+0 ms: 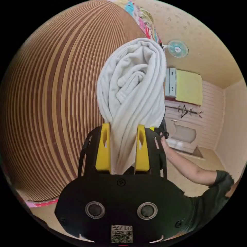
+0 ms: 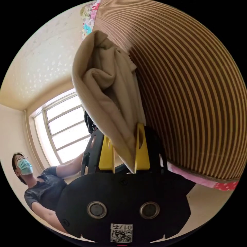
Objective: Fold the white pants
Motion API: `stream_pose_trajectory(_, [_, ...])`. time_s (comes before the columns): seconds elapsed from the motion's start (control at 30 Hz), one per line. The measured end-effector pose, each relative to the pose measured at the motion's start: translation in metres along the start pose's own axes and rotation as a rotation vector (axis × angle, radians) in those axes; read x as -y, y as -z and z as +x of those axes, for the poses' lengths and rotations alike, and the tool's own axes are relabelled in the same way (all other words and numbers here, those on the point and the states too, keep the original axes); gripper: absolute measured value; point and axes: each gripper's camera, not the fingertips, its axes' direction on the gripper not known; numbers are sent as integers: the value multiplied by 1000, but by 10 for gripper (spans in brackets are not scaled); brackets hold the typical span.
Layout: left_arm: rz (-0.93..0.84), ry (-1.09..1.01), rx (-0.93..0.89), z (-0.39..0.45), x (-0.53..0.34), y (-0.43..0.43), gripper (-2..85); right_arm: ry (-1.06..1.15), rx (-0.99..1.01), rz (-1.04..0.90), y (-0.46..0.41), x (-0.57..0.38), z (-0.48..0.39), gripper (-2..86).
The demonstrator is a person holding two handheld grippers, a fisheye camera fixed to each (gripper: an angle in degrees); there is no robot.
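white pants (image 1: 131, 87) bunched | both grippers' jaws clamp folds | striped mat (image 1: 51, 103) beside

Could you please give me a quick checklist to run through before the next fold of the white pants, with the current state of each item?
1. Left gripper shut on the white pants: ok, cloth bunched between both yellow jaws.
2. Right gripper shut on the pants: ok, a fold is pinched between its jaws.
3. Pants lifted off the striped mat: ok, the bundles stand above the jaws in both views.
4. Cloth smooth and flat for folding: not ok, it is rolled and wrinkled at both grips.
5. Both grips on matching corners or hems: cannot tell, the rest of the garment is hidden.
6. Person's arm away from the jaws: ok.
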Motion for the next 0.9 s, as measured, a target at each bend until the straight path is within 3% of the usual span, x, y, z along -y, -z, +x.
stream_pose_trajectory(0.07, [22,26,-35,-8,-12,4,122,-16,-20,40,1,-15,-4,129])
stream_pose_trajectory(0.27, [-2,-67,-122,16,-58,55,89,156,45,-124,-5,-47,-71,85])
stream_pose_trajectory(0.43, [74,-179,8,64,-119,142,86,421,-65,-348,-43,-64,-188,59])
stream_pose_trajectory(0.53, [214,-221,34,84,-166,225,86,582,-49,-430,-78,-74,-257,60])
stream_pose_trajectory(0.67, [429,-207,273,94,-209,336,94,740,-78,-440,-148,-68,-325,67])
stream_pose_trajectory(0.73, [481,-53,451,65,-203,367,106,664,-268,-396,-217,-46,-332,78])
stream_pose_trajectory(0.8, [625,265,557,12,-209,392,106,542,-400,-468,-268,-28,-322,83])
stream_pose_trajectory(0.9, [842,167,467,8,-240,368,32,435,-482,-599,-310,-24,-311,60])
